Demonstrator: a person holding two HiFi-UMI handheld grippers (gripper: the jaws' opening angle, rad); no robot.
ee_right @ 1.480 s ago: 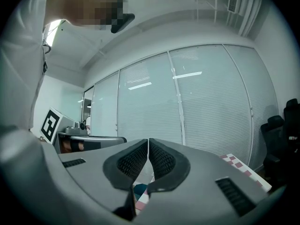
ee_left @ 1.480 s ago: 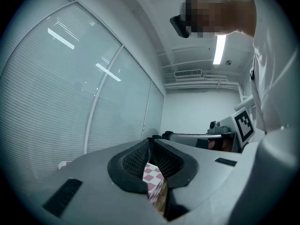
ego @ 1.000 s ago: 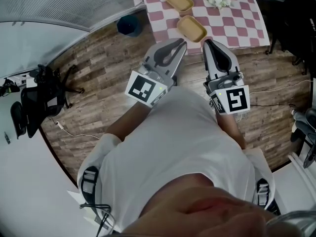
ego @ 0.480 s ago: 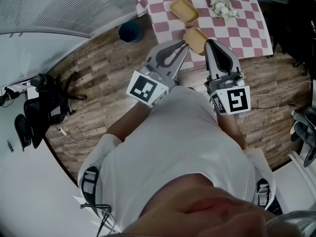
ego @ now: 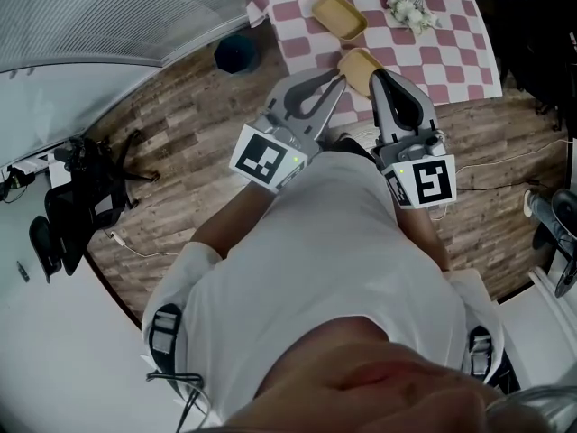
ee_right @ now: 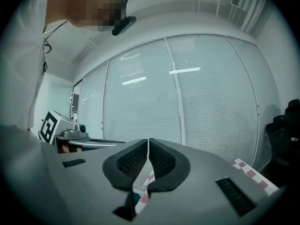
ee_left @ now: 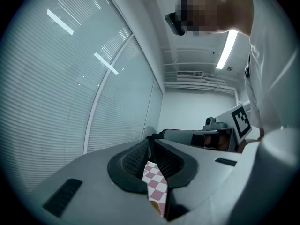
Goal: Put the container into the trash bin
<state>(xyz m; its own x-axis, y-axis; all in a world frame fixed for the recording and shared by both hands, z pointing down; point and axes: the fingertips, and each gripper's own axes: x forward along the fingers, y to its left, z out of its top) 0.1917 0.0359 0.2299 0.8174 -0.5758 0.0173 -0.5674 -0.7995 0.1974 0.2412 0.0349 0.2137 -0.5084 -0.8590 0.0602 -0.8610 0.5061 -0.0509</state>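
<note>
Tan container lies angled upper-left to lower-right; left gripper and right gripper are closed, empty.

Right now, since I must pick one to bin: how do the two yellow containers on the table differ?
The near container sits at the front edge of the checkered cloth; the far container lies deeper in. The near container is partly covered by the right gripper; the far container shows whole. Both are shallow, yellow and look empty.
</note>
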